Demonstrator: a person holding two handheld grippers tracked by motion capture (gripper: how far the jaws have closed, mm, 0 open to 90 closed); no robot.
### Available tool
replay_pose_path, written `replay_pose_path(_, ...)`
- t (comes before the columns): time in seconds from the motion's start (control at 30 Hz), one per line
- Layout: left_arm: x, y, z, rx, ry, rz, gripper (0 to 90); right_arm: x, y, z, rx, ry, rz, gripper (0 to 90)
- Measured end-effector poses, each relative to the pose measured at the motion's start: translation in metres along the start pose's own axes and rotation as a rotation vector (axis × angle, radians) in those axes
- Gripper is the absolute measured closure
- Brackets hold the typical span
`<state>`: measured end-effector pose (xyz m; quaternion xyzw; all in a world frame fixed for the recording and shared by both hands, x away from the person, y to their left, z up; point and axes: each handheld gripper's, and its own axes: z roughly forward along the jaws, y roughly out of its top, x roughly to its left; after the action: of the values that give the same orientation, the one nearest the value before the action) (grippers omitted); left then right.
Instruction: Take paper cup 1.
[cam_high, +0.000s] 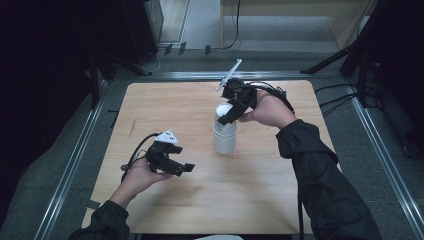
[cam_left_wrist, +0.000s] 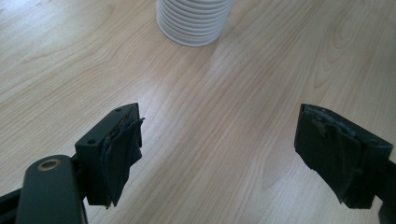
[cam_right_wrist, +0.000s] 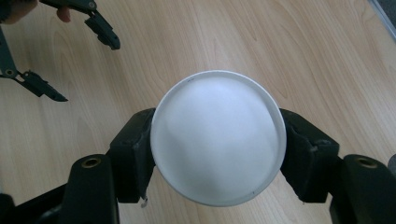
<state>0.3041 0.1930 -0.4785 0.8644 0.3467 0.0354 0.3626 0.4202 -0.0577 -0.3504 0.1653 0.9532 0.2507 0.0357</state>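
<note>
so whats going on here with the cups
A person works at a wooden table with a gripper in each hand. The right gripper comes down from above on a stack of white cups standing upright mid-table, and its jaws are clamped on either side of the top cup. The left gripper waits with its jaws wide apart and nothing between them, low over the table a short way from the stack.

White cups on pale wood

The ribbed white cups (cam_high: 225, 137) are standing on a light wood-grain table (cam_high: 260, 200); black right gripper (cam_right_wrist: 217, 154) is showing at 12 o'clock.
</note>
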Motion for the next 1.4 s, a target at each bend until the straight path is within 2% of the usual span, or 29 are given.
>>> replay_pose_path(0.17,0.002,-0.001,-0.001,0.003,-0.003,-0.002,15.1,0.001,0.006,-0.010,0.001,0.001,-0.016,34.5)
replay_pose_path(0.2,0.002,-0.001,-0.001,0.001,-0.002,-0.005,15.1,0.001,0.010,-0.014,0.013,0.003,0.001,34.6)
replay_pose_path(0.4,0.005,0.002,-0.004,-0.034,-0.030,-0.016,14.9,0.005,0.021,-0.031,-0.009,-0.005,0.001,34.7)
replay_pose_path(0.53,0.003,0.006,0.000,-0.017,-0.043,0.005,13.4,0.010,0.027,-0.048,-0.039,-0.022,-0.026,34.8)
replay_pose_path(0.6,0.002,0.007,0.001,-0.019,-0.048,0.008,13.1,0.013,0.028,-0.058,-0.051,-0.022,0.000,34.9)
replay_pose_path(0.67,0.003,0.009,0.001,-0.019,-0.051,0.014,13.1,0.014,0.029,-0.063,-0.054,-0.026,0.007,34.9)
replay_pose_path(0.7,0.002,0.010,0.002,-0.023,-0.056,0.013,12.7,0.017,0.029,-0.073,-0.068,-0.029,0.004,35.0)
replay_pose_path(0.73,0.002,0.010,0.002,-0.023,-0.056,0.013,12.4,0.017,0.029,-0.073,-0.068,-0.029,0.004,35.0)
replay_pose_path(0.8,0.003,0.013,0.003,-0.021,-0.051,0.017,10.9,0.024,0.026,-0.089,-0.096,-0.033,0.006,35.1)
replay_pose_path(0.9,0.003,0.015,0.004,-0.025,-0.063,0.018,10.3,0.035,0.018,-0.103,-0.108,-0.022,0.000,35.1)
replay_pose_path(1.03,0.001,0.018,0.005,-0.030,-0.082,0.027,10.4,0.045,-0.004,-0.107,-0.108,-0.010,0.000,35.1)
replay_pose_path(1.17,-0.004,0.020,0.006,-0.031,-0.094,0.051,11.7,0.051,-0.029,-0.102,-0.104,0.001,0.018,35.2)
replay_pose_path(1.2,-0.004,0.020,0.006,-0.031,-0.094,0.051,12.0,0.051,-0.029,-0.102,-0.104,0.001,0.018,35.2)
replay_pose_path(1.23,-0.006,0.021,0.007,-0.036,-0.102,0.065,12.3,0.054,-0.040,-0.097,-0.105,0.014,0.016,35.2)
replay_pose_path(1.4,-0.011,0.023,0.008,-0.044,-0.120,0.077,12.3,0.059,-0.063,-0.080,-0.114,0.035,0.028,35.4)
